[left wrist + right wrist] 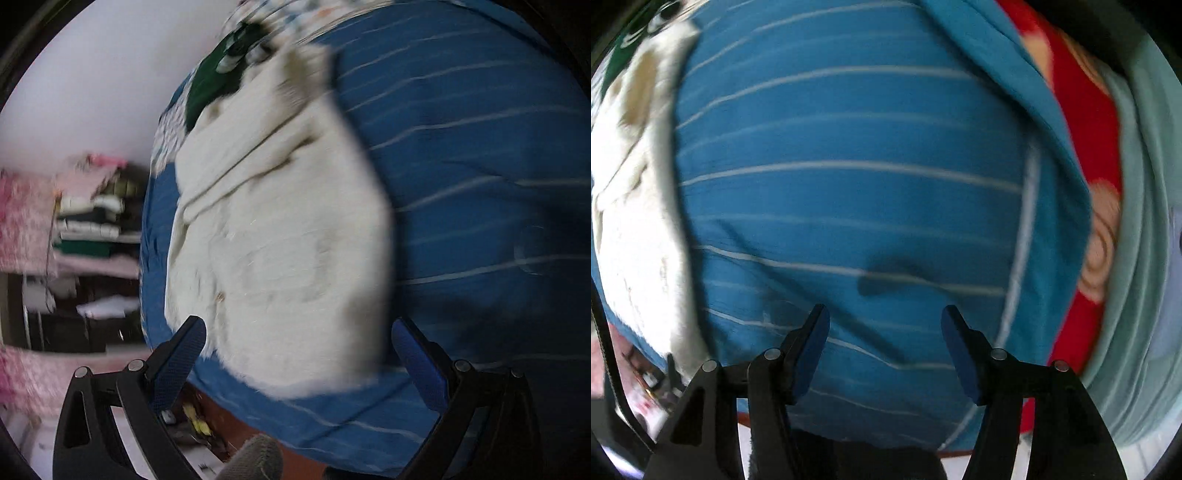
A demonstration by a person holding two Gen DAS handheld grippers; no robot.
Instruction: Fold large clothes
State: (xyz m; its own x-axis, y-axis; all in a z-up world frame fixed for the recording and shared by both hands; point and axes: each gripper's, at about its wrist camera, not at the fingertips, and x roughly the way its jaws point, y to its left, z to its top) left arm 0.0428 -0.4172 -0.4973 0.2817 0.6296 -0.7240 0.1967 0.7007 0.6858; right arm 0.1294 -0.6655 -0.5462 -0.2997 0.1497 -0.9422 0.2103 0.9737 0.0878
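left gripper: jaws wide apart, nothing held, over near edge of white garment | garment: lies partly folded on blue striped sheet | right gripper: jaws apart, empty, above bare sheet | step: likely between folds | next: needs both grippers pinching a garment edge

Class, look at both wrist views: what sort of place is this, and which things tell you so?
Most likely a bedroom at home. A blue striped sheet covers a wide soft surface like a bed, a white garment lies on it, and open shelves of stacked folded clothes stand beside it.
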